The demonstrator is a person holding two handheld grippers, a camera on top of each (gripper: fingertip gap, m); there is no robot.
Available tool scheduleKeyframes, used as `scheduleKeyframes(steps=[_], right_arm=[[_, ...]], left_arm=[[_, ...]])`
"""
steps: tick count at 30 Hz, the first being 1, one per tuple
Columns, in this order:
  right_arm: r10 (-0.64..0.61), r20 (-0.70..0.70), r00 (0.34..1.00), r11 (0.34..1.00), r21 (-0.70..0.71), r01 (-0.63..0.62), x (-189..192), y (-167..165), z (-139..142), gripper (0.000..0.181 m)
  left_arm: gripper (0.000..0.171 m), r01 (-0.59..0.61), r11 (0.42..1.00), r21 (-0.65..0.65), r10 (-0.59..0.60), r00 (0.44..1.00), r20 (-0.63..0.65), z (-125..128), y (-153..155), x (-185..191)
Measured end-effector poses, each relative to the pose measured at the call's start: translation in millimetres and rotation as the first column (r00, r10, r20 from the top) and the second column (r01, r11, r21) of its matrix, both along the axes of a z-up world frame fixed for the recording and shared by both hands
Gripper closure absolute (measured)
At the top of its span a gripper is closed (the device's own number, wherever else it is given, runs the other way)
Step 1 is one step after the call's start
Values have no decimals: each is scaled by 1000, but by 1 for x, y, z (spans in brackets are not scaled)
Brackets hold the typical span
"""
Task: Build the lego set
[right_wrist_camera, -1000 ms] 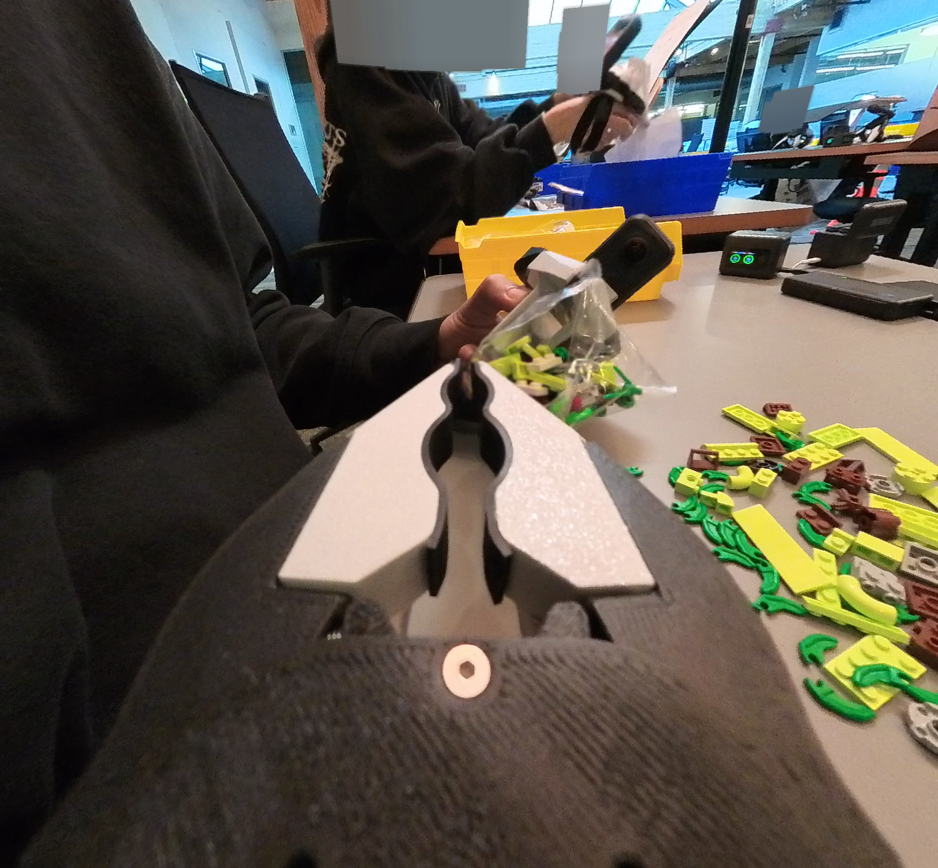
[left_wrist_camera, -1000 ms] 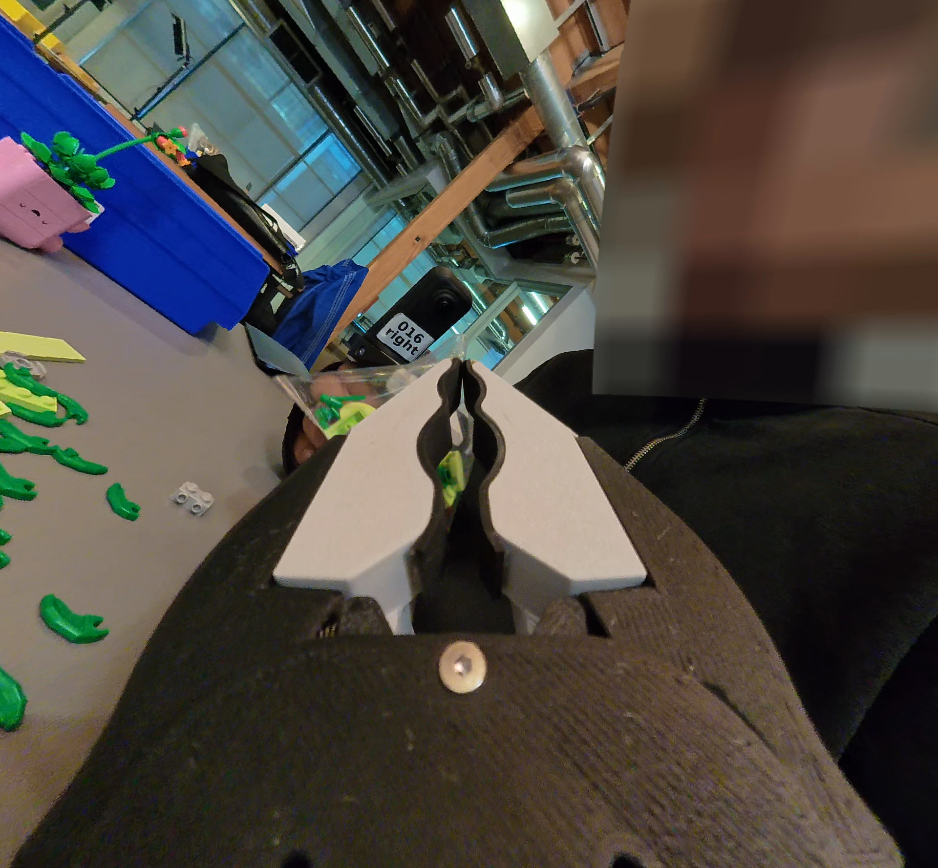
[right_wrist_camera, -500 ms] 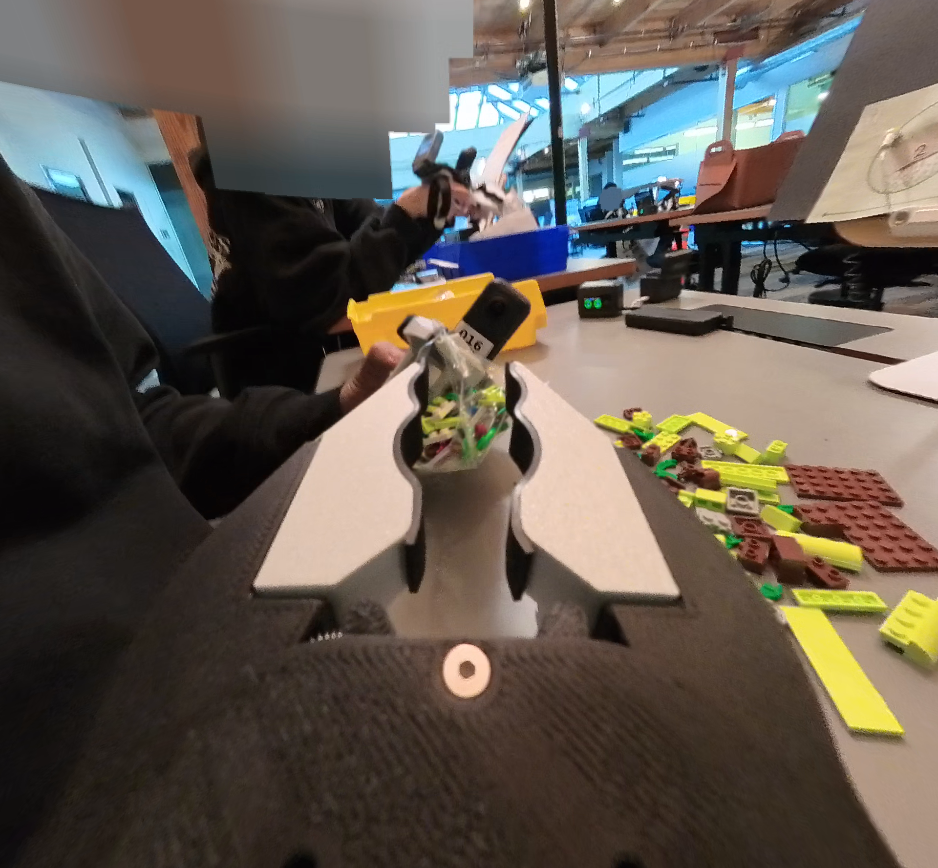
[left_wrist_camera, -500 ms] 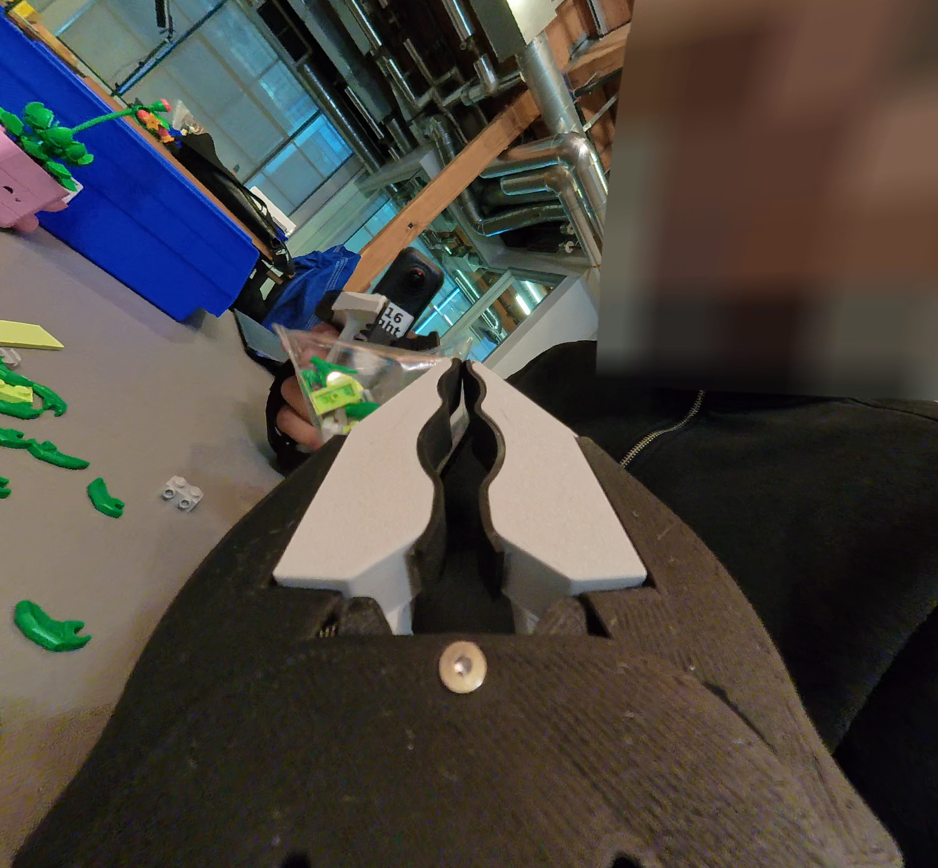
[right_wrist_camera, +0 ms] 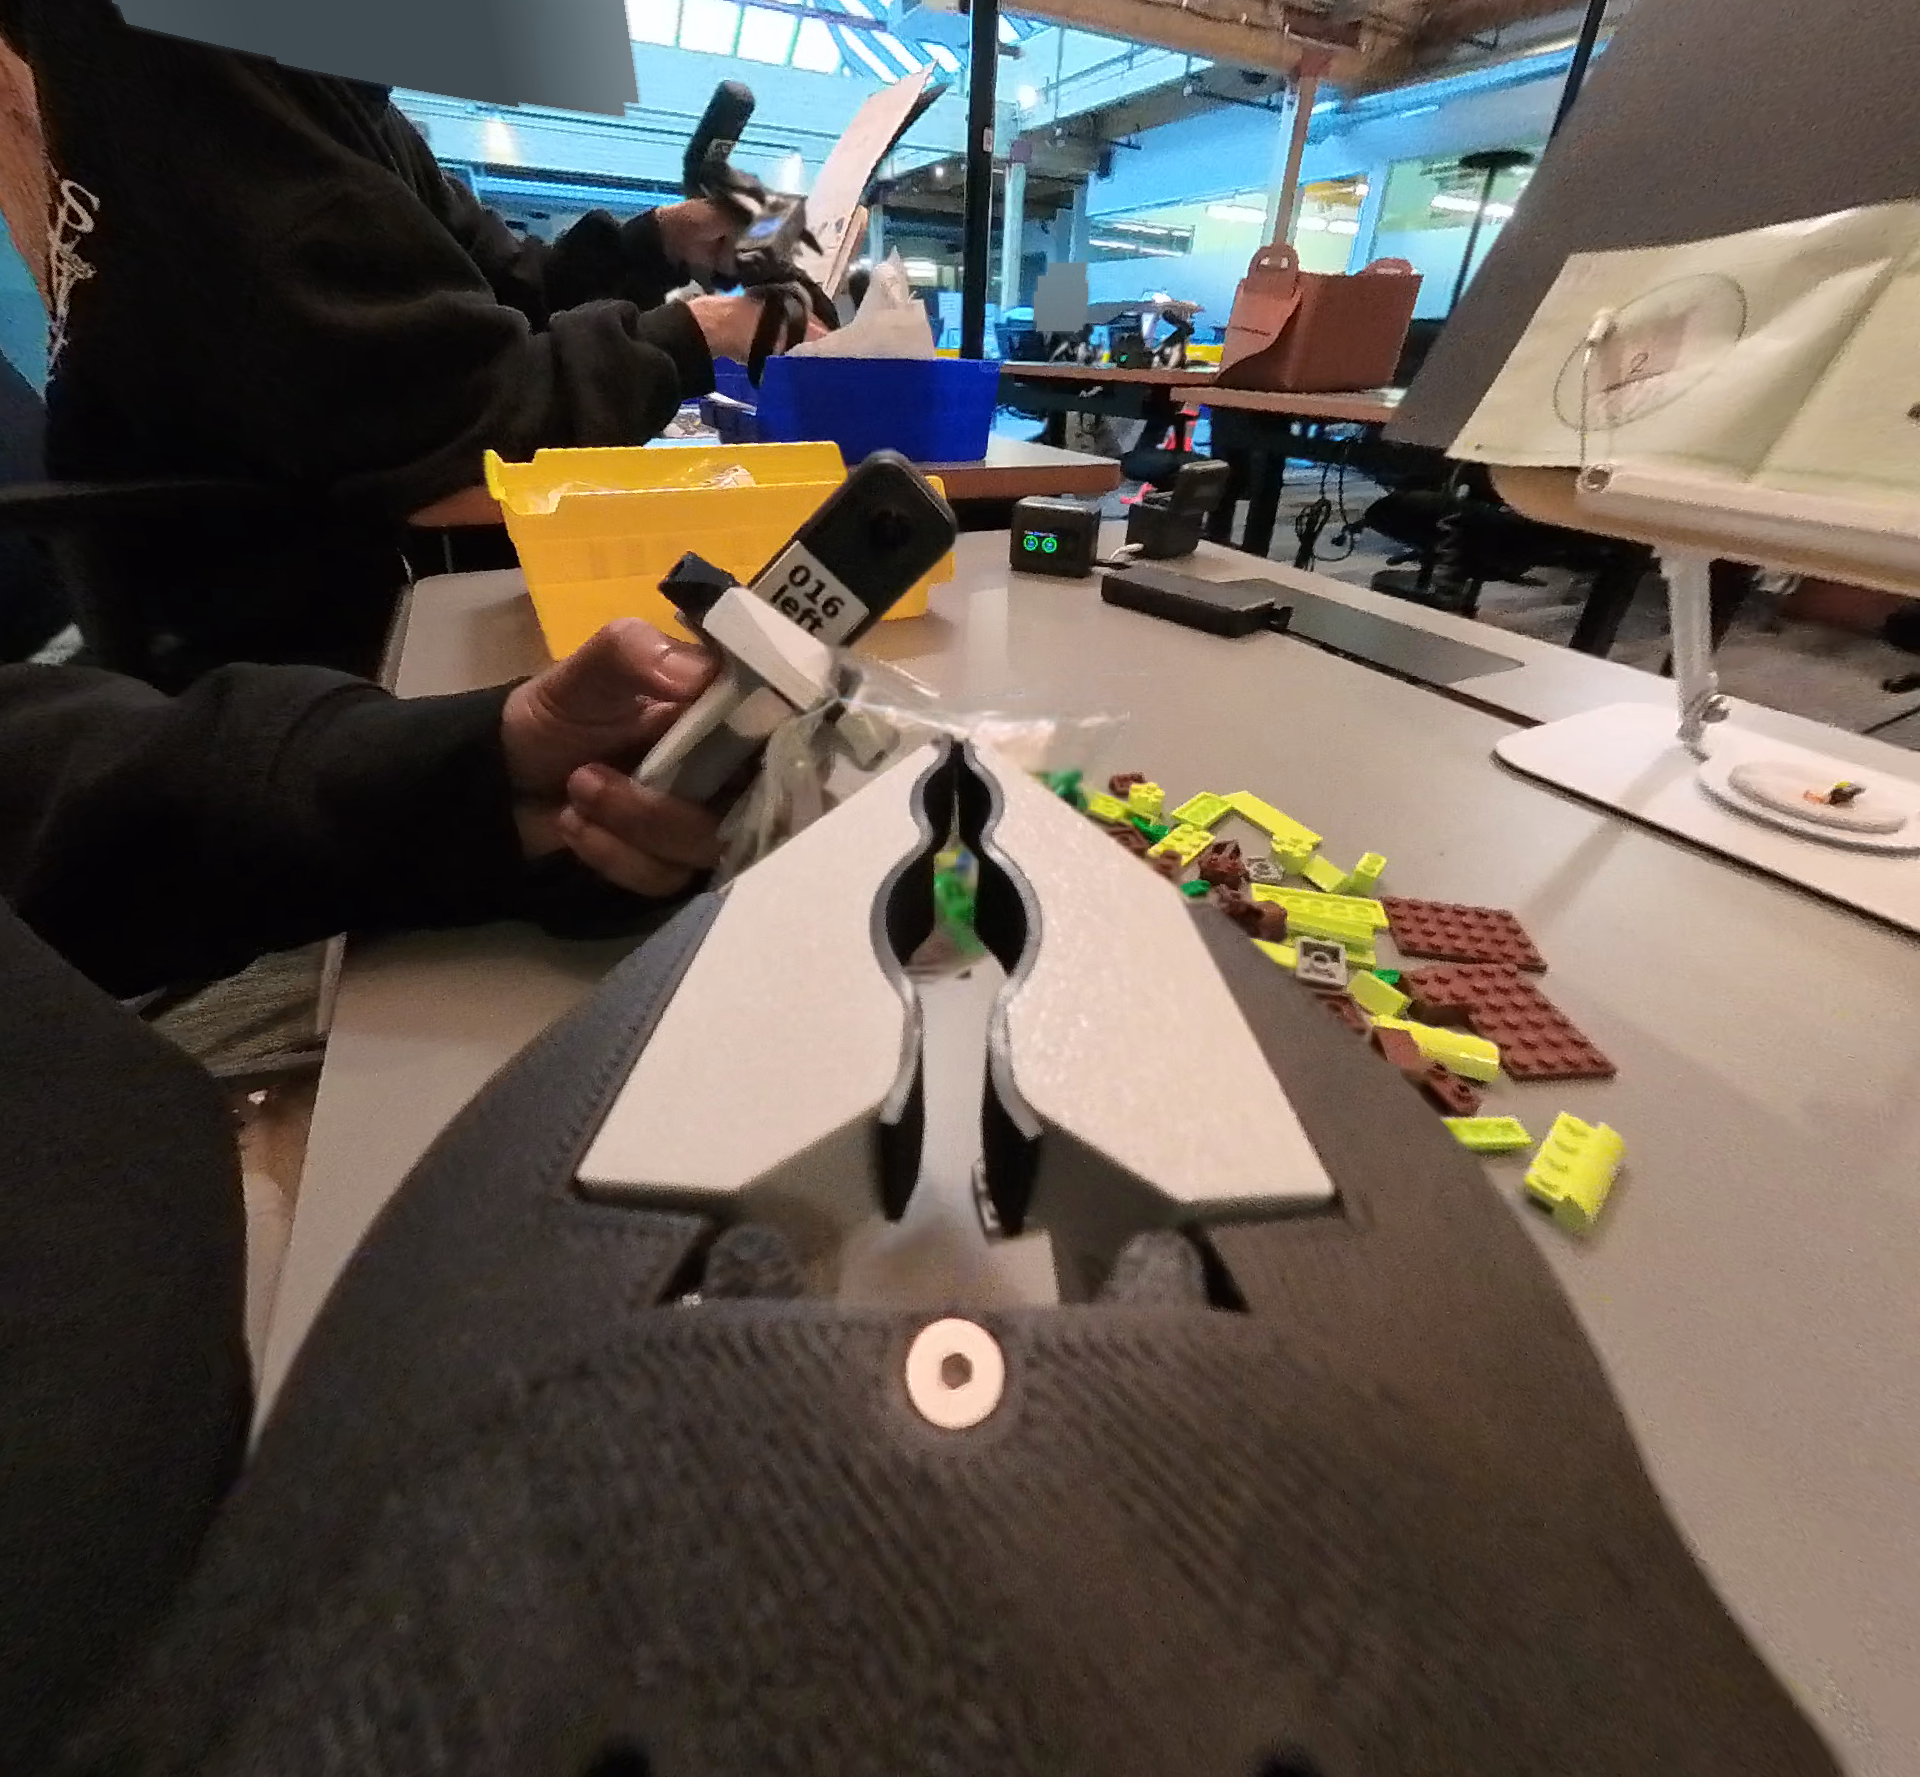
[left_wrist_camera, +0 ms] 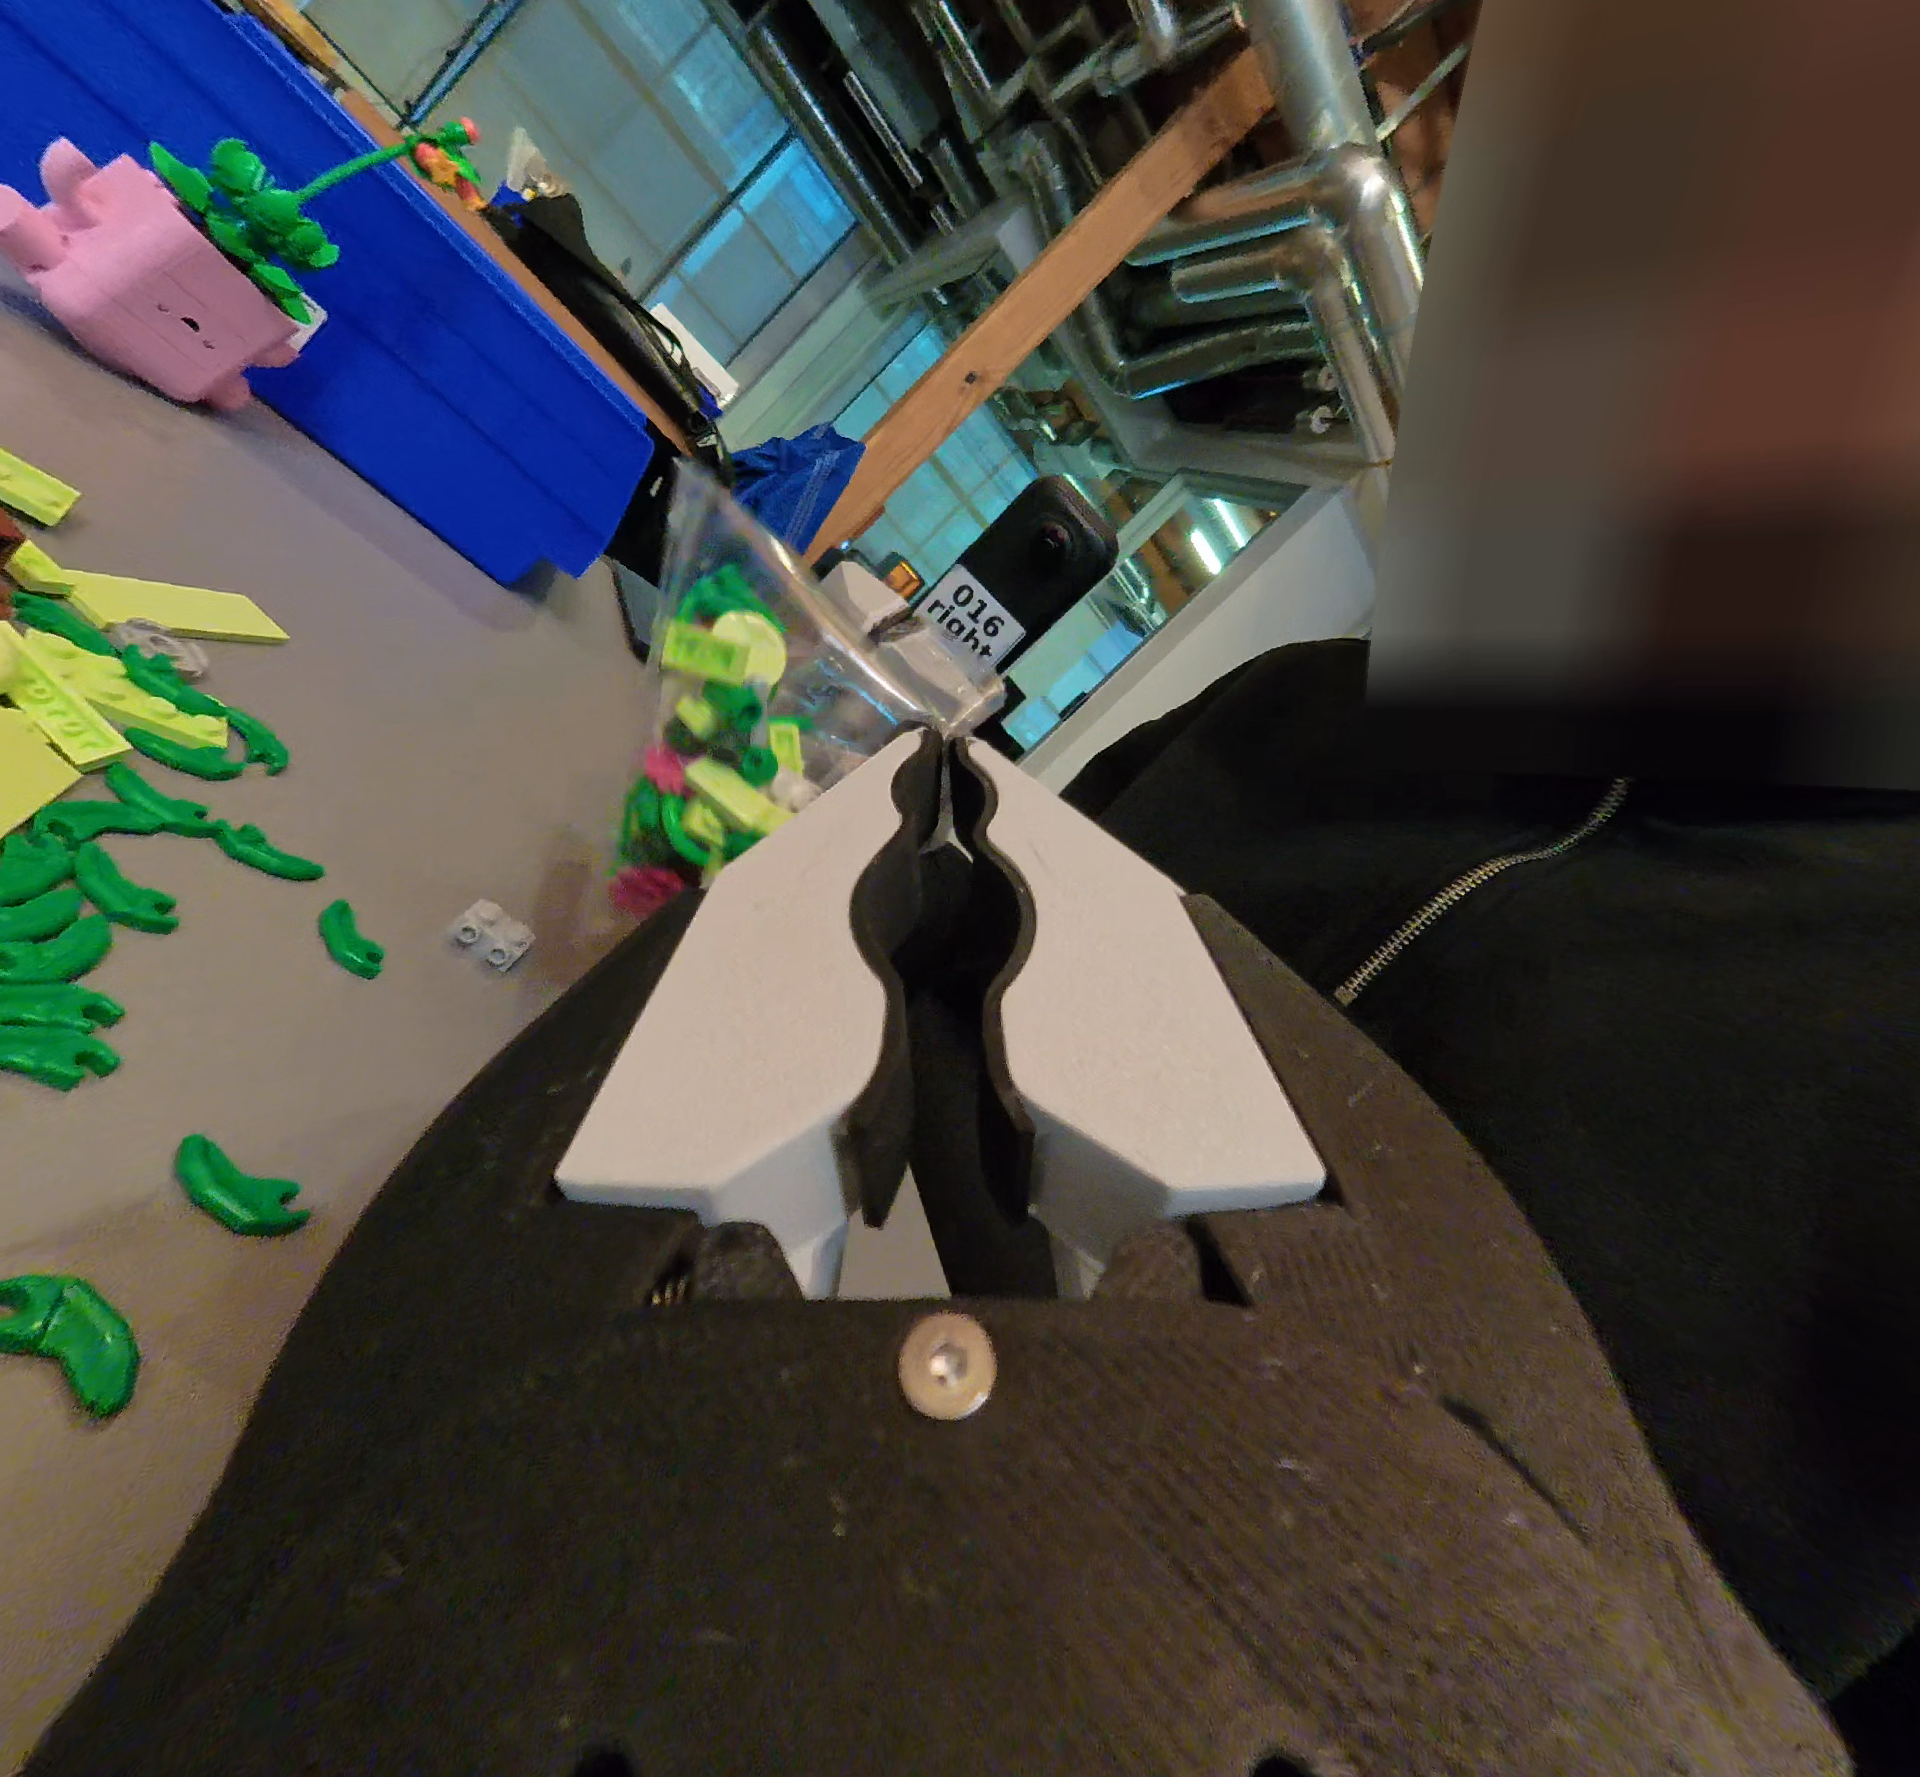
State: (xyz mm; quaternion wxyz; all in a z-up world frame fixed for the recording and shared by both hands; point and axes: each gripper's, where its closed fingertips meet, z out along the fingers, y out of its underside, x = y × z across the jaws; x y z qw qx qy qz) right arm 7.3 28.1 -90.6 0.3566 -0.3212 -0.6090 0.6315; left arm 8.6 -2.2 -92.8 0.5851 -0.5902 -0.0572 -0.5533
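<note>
We're pinching the clear parts bag [left_wrist_camera: 764, 688] with both grippers, left gripper [left_wrist_camera: 943, 740] and right gripper [right_wrist_camera: 956, 753] each clamped on its top edge above the table [right_wrist_camera: 1351, 667], probably for tearing it open.

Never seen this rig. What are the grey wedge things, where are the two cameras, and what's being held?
No robot here: a person holds a two-finger tool in each hand, and a wide-angle camera on each looks forward along its grey fingers.

The left wrist view shows the left hand-held gripper, shut on a corner of a clear plastic bag of lego pieces. The other tool shows beyond the bag.

The right wrist view shows the right hand-held gripper, shut on the same bag's other edge; the person's hand holds the left tool behind it. The bag hangs stretched between the two.

On the grey table lie loose pieces: green curved leaves, lime plates, brown plates. A pink lego pot and a yellow bin stand farther back.
</note>
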Motion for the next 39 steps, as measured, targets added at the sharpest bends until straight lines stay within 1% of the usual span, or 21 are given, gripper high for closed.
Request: scheduleKeyframes(steps=[1, 2, 6, 8, 10, 12, 15, 17, 19, 21, 26, 28, 30, 32, 36, 39], right_arm=[[5, 3, 1000, 1000, -11, -5, 0, 0, 0, 181], [3, -6, 1000, 1000, -18, -3, 1, 1, 2, 181], [25, -37, 999, 999, -35, -26, 5, -1, 8, 181], [29, -49, 998, 999, -42, -31, 6, -2, 11, 181], [46, -86, 995, 996, -69, -52, 10, -3, 18, 181], [73, -105, 992, 992, -98, -83, 14, -4, 23, 181], [116, -99, 988, 983, -130, -129, 16, -6, 24, 181], [137, -106, 985, 977, -150, -152, 18, -7, 26, 181], [165, -104, 981, 969, -169, -181, 20, -8, 27, 181], [191, -93, 977, 960, -190, -205, 20, -9, 26, 181], [222, -68, 973, 948, -217, -232, 19, -10, 23, 181], [236, -59, 970, 945, -217, -243, 19, -12, 22, 181], [253, -51, 966, 942, -215, -258, 20, -15, 20, 181], [250, -53, 967, 943, -213, -255, 19, -15, 21, 181], [234, -44, 971, 940, -243, -238, 16, -10, 20, 181], [216, -3, 976, 937, -281, -208, 9, -6, 15, 168]], left_arm=[[171, -10, 1000, -2, 10, 1000, -2, 0, 1, -1], [167, -28, 1000, -6, 28, 1000, 0, -1, 2, -4], [138, -126, 992, -13, 126, 991, 49, 0, 4, -23], [126, -149, 988, -32, 151, 986, 76, -2, 6, -29], [116, -122, 991, -62, 127, 988, 91, -6, 10, -25], [109, -67, 994, -89, 74, 994, 84, -11, 14, -12], [111, -23, 995, -96, 27, 999, 40, -14, 18, 4], [116, 6, 996, -89, -3, 999, 34, -13, 17, 10], [119, 13, 997, -79, -10, 999, 39, -12, 16, 11], [128, 5, 998, -55, -2, 999, 54, -7, 14, 8], [145, -48, 999, -4, 48, 994, 94, 3, 10, -6], [152, -59, 998, -3, 59, 994, 91, 3, 9, -8], [166, -54, 998, -19, 55, 996, 77, 0, 10, -6], [171, -35, 999, -22, 37, 996, 78, -1, 10, -3], [171, -44, 999, -8, 44, 998, 52, 3, 7, -5], [171, -86, 996, 27, 84, 994, 66, 11, 1, -16]])
